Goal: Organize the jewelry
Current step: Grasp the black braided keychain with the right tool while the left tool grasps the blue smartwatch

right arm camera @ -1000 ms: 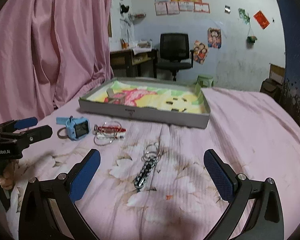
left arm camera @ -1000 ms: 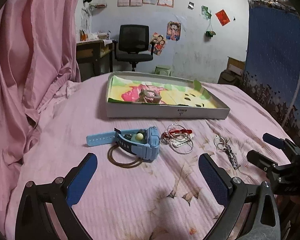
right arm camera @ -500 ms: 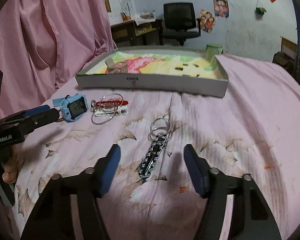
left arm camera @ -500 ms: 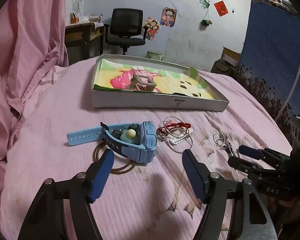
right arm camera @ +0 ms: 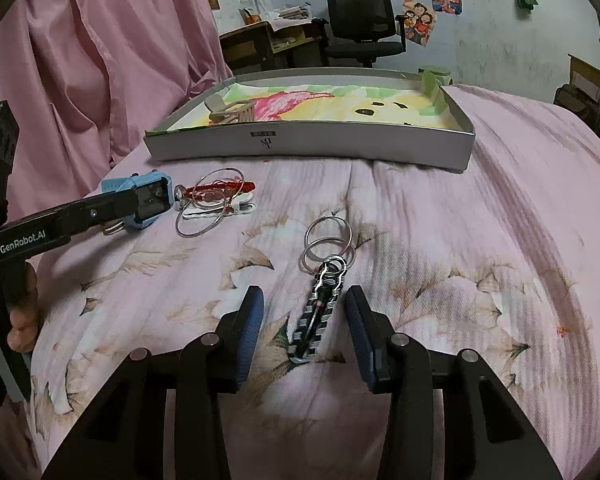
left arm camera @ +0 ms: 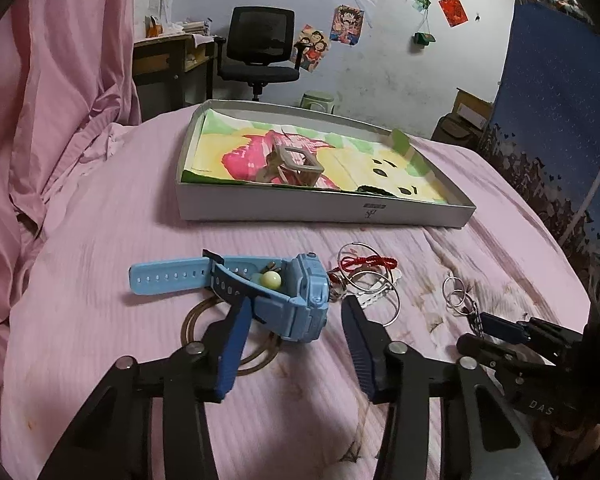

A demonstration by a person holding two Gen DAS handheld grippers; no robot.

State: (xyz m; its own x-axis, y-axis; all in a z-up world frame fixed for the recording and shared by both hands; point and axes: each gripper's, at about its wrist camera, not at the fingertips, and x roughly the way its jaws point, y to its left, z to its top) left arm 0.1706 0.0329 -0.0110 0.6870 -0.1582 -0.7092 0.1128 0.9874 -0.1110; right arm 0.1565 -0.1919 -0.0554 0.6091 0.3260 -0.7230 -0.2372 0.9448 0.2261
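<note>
On the pink bedsheet (right arm camera: 480, 240), you are straddling the blue watch (left arm camera: 296, 304) with the left gripper (left arm camera: 292, 320) and the keychain (right arm camera: 320, 312) with the right gripper (right arm camera: 302, 316), both part-open, empty; closing low risks pinching fabric.

The left gripper (right arm camera: 136, 204) reads "GenRobot.AI"; the right gripper (left arm camera: 496, 332) "DAS".
</note>
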